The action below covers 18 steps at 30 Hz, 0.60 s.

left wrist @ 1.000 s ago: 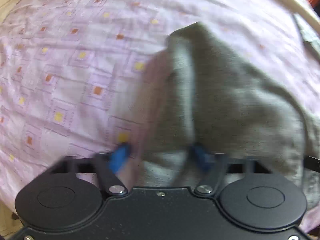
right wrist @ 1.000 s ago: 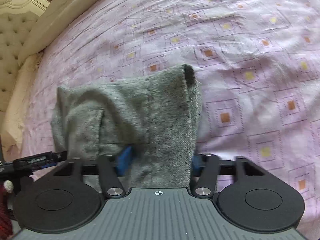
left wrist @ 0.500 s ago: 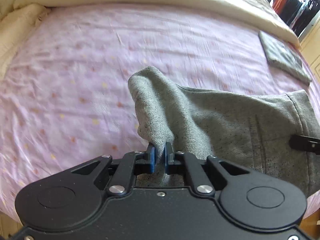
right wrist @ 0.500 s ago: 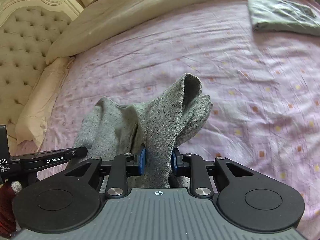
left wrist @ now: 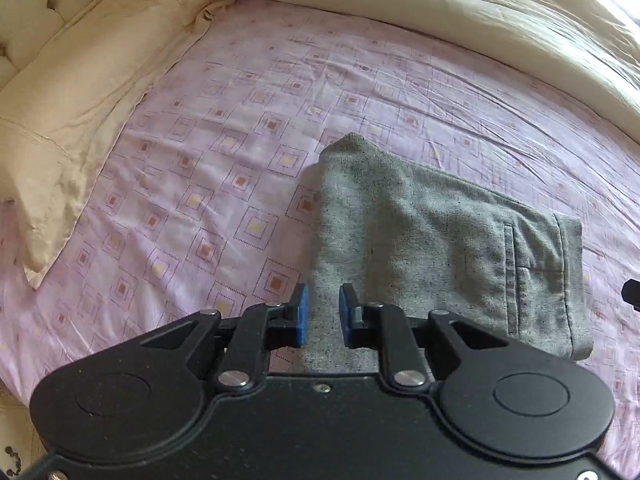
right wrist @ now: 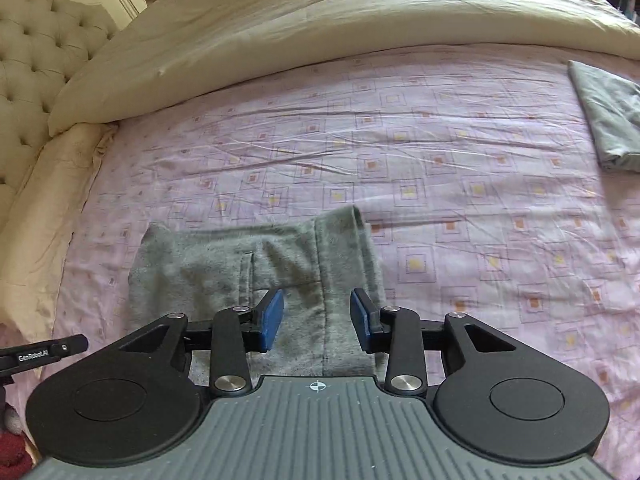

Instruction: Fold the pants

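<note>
Both grippers, left gripper (left wrist: 323, 314) and right gripper (right wrist: 317, 322), are opening with nothing pinched, hovering over the folded grey pants (left wrist: 432, 240) mid-frame on the bed (left wrist: 240, 120), looks like letting the fold settle.

Right tool (right wrist: 317, 322) jaws opening, clear of folded grey knit pants (right wrist: 256, 268) below; folded grey cloth (right wrist: 608, 120) far right on bed (right wrist: 460, 184).
</note>
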Available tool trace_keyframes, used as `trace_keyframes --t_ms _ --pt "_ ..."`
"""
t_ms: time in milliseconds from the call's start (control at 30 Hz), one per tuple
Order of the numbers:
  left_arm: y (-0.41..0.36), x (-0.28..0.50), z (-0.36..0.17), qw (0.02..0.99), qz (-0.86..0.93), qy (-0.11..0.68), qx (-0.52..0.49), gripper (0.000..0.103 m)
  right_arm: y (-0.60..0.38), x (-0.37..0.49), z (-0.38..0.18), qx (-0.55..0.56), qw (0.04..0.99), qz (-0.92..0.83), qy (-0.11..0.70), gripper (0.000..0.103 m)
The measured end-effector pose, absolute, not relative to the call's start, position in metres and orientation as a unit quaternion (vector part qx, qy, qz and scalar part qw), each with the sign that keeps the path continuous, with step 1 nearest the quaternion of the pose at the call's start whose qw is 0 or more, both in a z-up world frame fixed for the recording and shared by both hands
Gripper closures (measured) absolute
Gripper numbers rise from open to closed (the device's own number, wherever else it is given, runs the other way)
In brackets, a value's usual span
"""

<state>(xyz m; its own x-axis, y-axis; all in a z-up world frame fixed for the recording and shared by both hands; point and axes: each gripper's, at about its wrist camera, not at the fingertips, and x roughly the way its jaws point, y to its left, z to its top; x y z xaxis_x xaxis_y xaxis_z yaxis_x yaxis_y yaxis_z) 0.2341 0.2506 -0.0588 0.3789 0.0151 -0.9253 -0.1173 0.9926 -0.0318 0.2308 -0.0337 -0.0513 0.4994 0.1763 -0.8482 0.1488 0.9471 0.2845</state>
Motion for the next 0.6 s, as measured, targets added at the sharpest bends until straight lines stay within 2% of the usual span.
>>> trace_keyframes --t_ms 333,467,600 --pt "0.216 0.209 -0.041 0.829 0.002 0.559 -0.003 0.071 0.007 0.202 -0.031 0.126 0.866 0.007 0.484 0.067" --pt "0.203 0.193 -0.026 0.835 0.001 0.55 0.002 0.057 0.02 0.189 -0.016 0.096 0.878 0.014 0.468 0.067" --pt "0.197 0.175 -0.016 0.841 0.019 0.541 -0.008 0.056 0.027 0.175 -0.006 0.08 0.885 0.033 0.457 0.067"
